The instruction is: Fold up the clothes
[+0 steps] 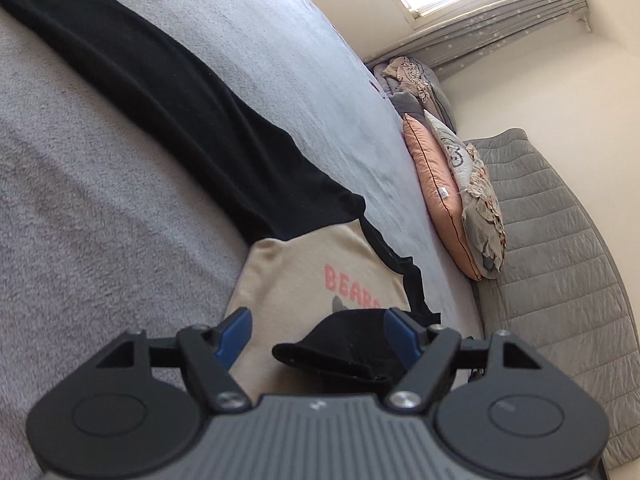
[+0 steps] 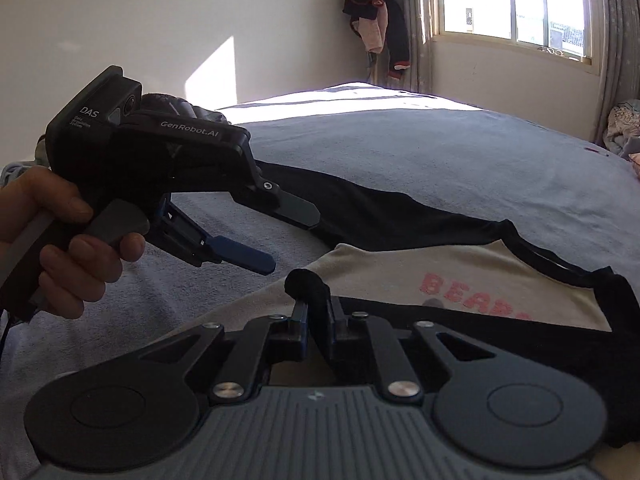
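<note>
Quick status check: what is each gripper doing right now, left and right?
Left gripper: open, jaws wide apart, pressing on nothing.
Right gripper: shut on a black fold of the shirt.

Shirt print (image 1: pixel 352 286) cut off behind black fabric; right gripper (image 2: pixel 316 312) fingertips hidden in sleeve (image 2: pixel 308 284).
</note>
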The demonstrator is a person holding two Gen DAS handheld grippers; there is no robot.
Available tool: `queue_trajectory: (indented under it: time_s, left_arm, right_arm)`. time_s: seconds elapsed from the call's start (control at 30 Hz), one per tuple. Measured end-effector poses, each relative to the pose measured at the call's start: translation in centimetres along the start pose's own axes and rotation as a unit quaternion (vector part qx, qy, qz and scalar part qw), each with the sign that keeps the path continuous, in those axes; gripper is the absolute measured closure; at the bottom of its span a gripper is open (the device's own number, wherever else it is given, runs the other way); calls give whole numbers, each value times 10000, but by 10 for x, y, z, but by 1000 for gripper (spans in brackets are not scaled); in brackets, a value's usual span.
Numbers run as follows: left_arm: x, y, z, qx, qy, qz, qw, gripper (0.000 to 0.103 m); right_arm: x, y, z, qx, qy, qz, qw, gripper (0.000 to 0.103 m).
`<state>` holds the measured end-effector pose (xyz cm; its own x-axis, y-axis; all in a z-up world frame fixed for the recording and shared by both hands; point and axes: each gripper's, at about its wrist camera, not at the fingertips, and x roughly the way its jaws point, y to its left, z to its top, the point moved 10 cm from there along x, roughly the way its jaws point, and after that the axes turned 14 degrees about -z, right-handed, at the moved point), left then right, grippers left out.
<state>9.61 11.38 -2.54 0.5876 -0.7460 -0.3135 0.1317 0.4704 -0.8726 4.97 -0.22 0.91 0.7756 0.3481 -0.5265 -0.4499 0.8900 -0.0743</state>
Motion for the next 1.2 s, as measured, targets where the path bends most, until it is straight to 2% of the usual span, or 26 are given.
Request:
queue_trajectory:
  time_s: [0.13,0.23,0.4,0.63,0.7,0.73,0.8,0.83,0.97,1.03,1.07,1.13,1.2]
  left_arm:
    - [1,3,-3,-62,82,134,9999,28]
    - [5,2,-12,-247,228,88,9994,28]
    - [14,-7,-32,-512,492,-217,9972,28]
    - [21,4,-44,-917,497,-242,9942,30]
    - [21,3,-44,-809,463,-233,9954,37]
    - [22,3,-45,-761,452,-236,9958,48]
    - [24,4,-45,-673,431,-204,9966,76]
    - [24,6,-46,-609,423,-130,9972,99]
    - [17,-5,-39,-170,217,-99,9996,99]
    - [9,-13,-28,37,10,-174,9998,99]
    - [5,-17,-23,97,-78,-221,9997,99]
    - [-3,-22,-15,141,-214,-319,9992,99]
    - [-9,-25,-8,166,-339,-366,9986,99]
  right_arm:
    - [-18,-12,1,118,-9,35,9999,93]
    - [-22,-16,-2,176,28,28,9998,93]
    - [-17,4,-18,-228,282,145,9992,93]
    - [-21,15,-16,-400,148,186,9989,93]
    - [-23,21,-16,-534,123,220,9983,93]
    - [-21,24,-17,-595,135,260,9978,93]
    - [-20,28,-19,-703,152,263,9971,93]
    - [-20,30,-20,-756,154,256,9967,93]
    - [-18,22,-22,-758,180,233,9967,92]
    - [-19,10,-23,-637,207,218,9975,87]
    - [-20,-2,-24,-565,263,124,9980,82]
    - [-22,-43,-29,-268,441,-314,9982,62]
    - [-25,-92,-37,138,680,-874,9938,56]
